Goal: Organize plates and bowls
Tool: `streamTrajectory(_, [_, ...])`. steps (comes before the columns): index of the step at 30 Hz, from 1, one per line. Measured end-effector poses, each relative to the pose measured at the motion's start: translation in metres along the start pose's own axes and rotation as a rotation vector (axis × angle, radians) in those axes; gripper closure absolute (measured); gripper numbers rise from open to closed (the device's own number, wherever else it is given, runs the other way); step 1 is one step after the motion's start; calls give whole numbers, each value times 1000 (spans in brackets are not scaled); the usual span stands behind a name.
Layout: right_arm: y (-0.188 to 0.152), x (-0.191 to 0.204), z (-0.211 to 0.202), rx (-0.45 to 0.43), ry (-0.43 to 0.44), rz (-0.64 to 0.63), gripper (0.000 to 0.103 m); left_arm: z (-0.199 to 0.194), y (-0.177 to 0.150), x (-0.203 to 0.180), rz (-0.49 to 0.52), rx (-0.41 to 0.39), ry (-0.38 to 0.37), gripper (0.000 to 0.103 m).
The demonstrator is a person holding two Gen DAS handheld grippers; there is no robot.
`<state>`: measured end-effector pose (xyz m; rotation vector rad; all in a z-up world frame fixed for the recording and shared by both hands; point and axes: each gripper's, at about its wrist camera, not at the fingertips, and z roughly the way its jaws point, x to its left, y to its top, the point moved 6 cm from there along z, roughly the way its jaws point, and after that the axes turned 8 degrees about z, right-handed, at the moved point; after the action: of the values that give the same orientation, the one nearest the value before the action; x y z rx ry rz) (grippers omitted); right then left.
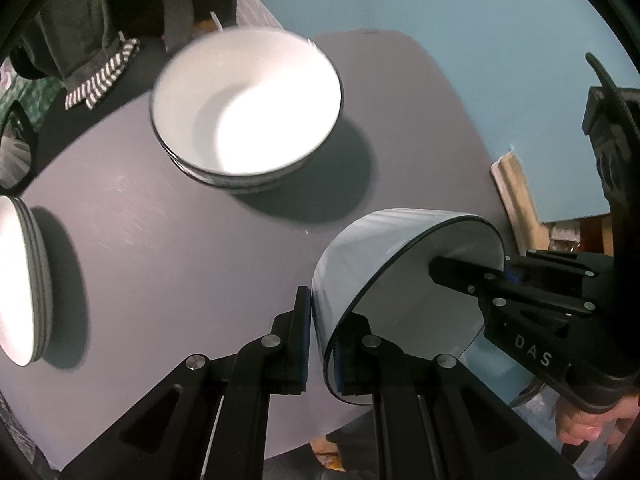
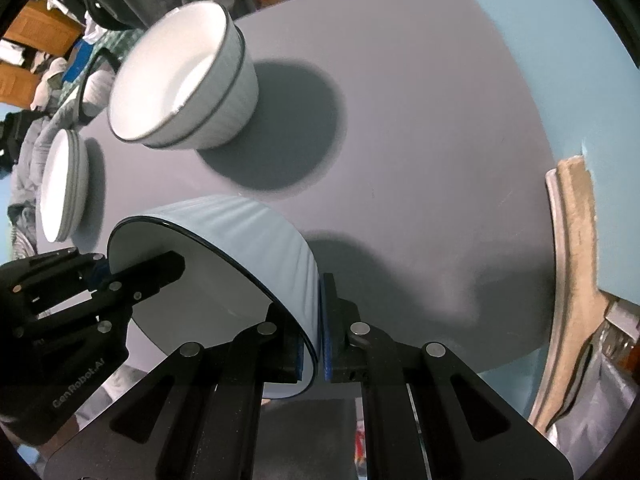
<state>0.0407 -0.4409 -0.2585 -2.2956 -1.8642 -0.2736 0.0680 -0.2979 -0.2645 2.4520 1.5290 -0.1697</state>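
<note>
A light-blue ribbed bowl [image 1: 380,240] [image 2: 240,232] with a white inside and a dark rim hangs tilted above the grey table [image 1: 160,240] [image 2: 420,120]. Both grippers carry it from opposite sides. My left gripper [image 1: 320,344] is shut on the near wall of the bowl, one finger inside and one outside. My right gripper [image 2: 320,348] is shut on the opposite wall in the same way. In each wrist view the other gripper [image 1: 500,272] [image 2: 104,268] clamps the far rim. A stack of matching bowls [image 1: 248,108] [image 2: 180,76] stands further back on the table. A stack of plates [image 1: 20,280] [image 2: 64,188] sits at the left.
A person's hand [image 1: 580,424] grips the right tool's handle. Dark clothing [image 1: 92,40] lies beyond the table's far left edge. A beige strip [image 2: 576,240] runs past the right edge. Bare table shows to the right of the bowl stack.
</note>
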Motion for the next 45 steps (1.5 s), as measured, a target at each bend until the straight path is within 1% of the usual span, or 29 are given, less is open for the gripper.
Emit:
streamTrajectory(5, [3,3,-11,-29,21,-4,96,-23,4,2,-13,-51,11,94])
streamTrajectory(7, [5,4,-14,-39,27,-6,96,-32,14,4,-18,-64,15,94])
streamTrajectory(13, [13,14,-16,-67,40,-31,96,-49,26,15,-46,-105,24,94])
streamTrajectory(23, [50,50,-25,-101,51,-82,96,-70,52,44,-101,-161,57,94])
streamTrajectory(28, [71,62,-26,-102,52,-108,96,-70,68,59,-121,-159,94,94])
streamTrajectory(32, [81,67,-20,-91,48,-120,96,-62,76,71,-142,-146,100,94])
streamTrajectory(41, [94,70,-5,-42,45,-114,96,-44,85,85,-174,-105,130,94])
streamTrajectory(45, [98,69,0,-29,36,-114,95,-37,88,88,-176,-91,126,94])
